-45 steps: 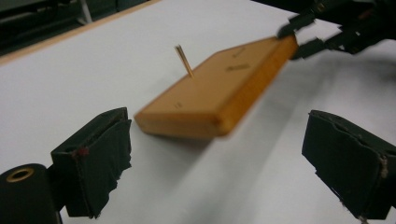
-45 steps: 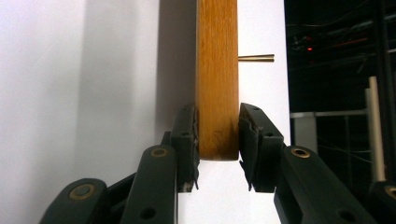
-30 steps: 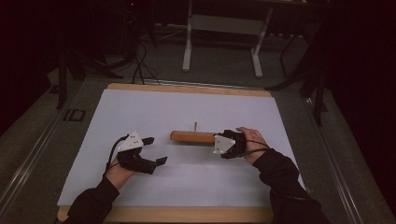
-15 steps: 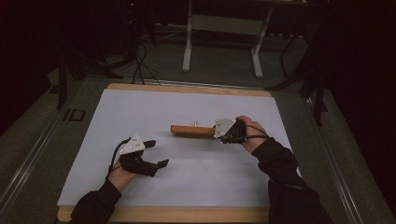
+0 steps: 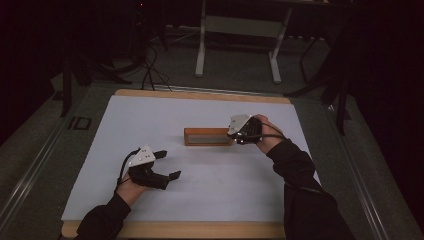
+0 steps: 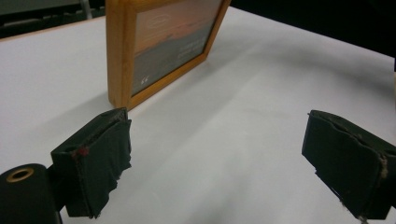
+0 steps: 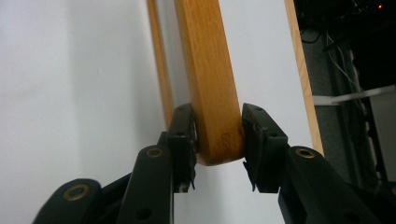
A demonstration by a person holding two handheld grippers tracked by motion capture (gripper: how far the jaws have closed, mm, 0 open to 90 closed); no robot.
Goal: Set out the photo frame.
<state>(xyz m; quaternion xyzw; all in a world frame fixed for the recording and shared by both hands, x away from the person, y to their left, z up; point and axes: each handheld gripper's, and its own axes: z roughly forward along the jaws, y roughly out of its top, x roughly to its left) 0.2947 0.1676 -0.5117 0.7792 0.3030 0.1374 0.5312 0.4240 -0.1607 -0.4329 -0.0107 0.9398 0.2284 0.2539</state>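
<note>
A wooden picture frame (image 5: 207, 136) stands upright on its long edge in the middle of the white table (image 5: 225, 195). My right gripper (image 5: 235, 137) grips the frame's right end. In the right gripper view its pads (image 7: 184, 133) lie against both faces of the wooden frame (image 7: 205, 70), one on each side, and the jaws have just been opening. My left gripper (image 5: 169, 164) hovers low at the front left, open and empty. The left gripper view looks between its wide-set pads (image 6: 98, 158) at the frame (image 6: 163, 42), which is a short way ahead.
The white sheet covers a wooden tabletop whose edge (image 5: 200, 95) shows at the back. Beyond it stands a white metal table leg frame (image 5: 235, 30), with cables (image 5: 150, 75) on the dark floor. The person's dark sleeves (image 5: 305, 200) come in from the bottom.
My right gripper moved back with the frame's end, and the frame went from lying low to standing upright with its face toward me. The left gripper drew slightly toward the front.
</note>
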